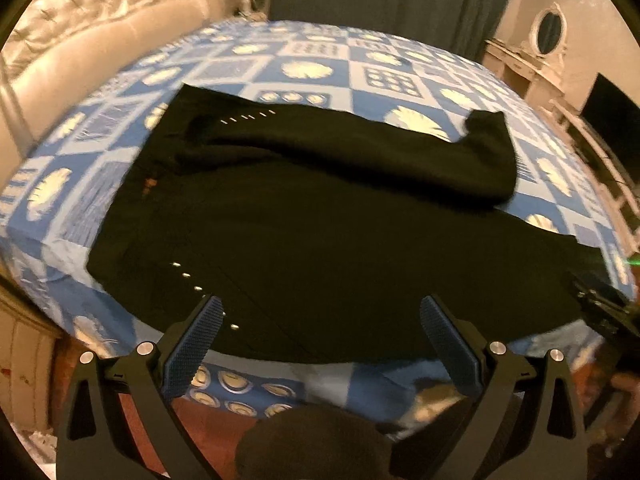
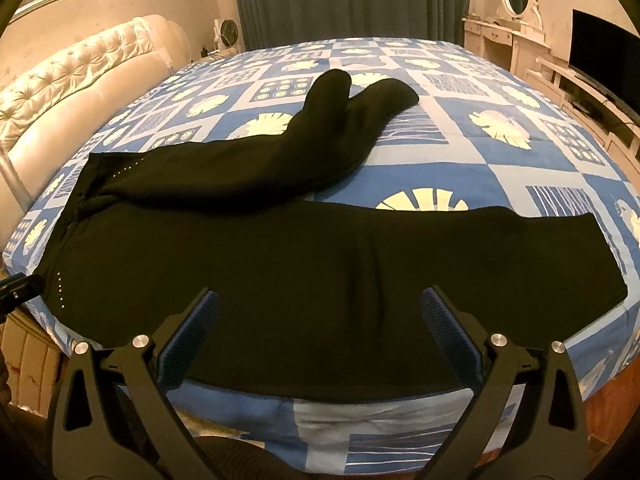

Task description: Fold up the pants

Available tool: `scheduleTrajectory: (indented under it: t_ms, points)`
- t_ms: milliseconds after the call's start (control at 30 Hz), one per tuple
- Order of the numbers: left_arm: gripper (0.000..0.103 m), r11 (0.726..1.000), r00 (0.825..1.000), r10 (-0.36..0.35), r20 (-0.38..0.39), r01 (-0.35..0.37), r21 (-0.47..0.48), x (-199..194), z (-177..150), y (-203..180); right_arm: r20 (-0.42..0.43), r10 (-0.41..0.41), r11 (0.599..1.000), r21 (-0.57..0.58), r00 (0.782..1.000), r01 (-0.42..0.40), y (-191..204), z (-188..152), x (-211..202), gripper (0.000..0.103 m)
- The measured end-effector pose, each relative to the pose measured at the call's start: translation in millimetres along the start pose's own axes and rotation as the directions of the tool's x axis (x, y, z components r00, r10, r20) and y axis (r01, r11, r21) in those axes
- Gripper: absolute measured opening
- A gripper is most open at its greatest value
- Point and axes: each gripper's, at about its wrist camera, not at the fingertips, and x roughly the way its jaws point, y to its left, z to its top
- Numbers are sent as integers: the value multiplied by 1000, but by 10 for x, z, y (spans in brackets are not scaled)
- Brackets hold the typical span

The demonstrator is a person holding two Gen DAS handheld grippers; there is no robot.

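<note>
Black fabric pants [image 2: 320, 264] flat on bed; both grippers [image 1: 320, 312] [image 2: 320, 304] wide open, empty; 12 o'clock leg bunched, risks uneven fold.

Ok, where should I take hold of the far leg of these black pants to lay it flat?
Grip the far leg at its doubled-back hem, coming in from the right with the right gripper. That end lies bunched and raised off the bedspread, so open fingers can probably slip around it. The near leg already lies flat.

Bedspread [image 2: 460, 148] beyond the pants [image 2: 304, 264] lies bare; headboard [image 2: 72, 80] bounds the left
</note>
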Motion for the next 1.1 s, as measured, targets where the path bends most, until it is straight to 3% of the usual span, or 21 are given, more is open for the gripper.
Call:
scheduleTrajectory:
  t_ms: [167,333,533,633,800,1000,1067,1100]
  points:
    - [99,998,998,-56,22,56,1,-96,247,255,-16,8,1000,22,1000,-8,-55,6,25,101]
    - [99,1000,997,-4,83,3,14,-7,710,860,-33,29,998,49,999,-27,-98,55,34,101]
    - [99,993,995,-81,63,86,-77,622,1552,1917,5,60,998,16,998,-60,-78,183,20,101]
    - [99,988,993,-117,23,119,-102,1015,1880,2235,12,58,998,2,998,-59,-55,269,82,101]
    - [99,986,991,-131,-7,130,-101,1528,2218,2454,-12,71,997,9,997,-71,7,393,255,101]
    - [96,987,987,-146,-69,141,-78,1825,2367,2472,-29,113,993,-17,993,-113,124,574,480,101]
    - [44,990,985,-140,-96,138,-24,1888,2373,2428,-30,152,988,-32,988,-153,169,704,568,101]
    - [10,988,979,-157,-127,156,-17,1943,2373,2418,-32,170,985,-35,985,-172,190,759,602,101]
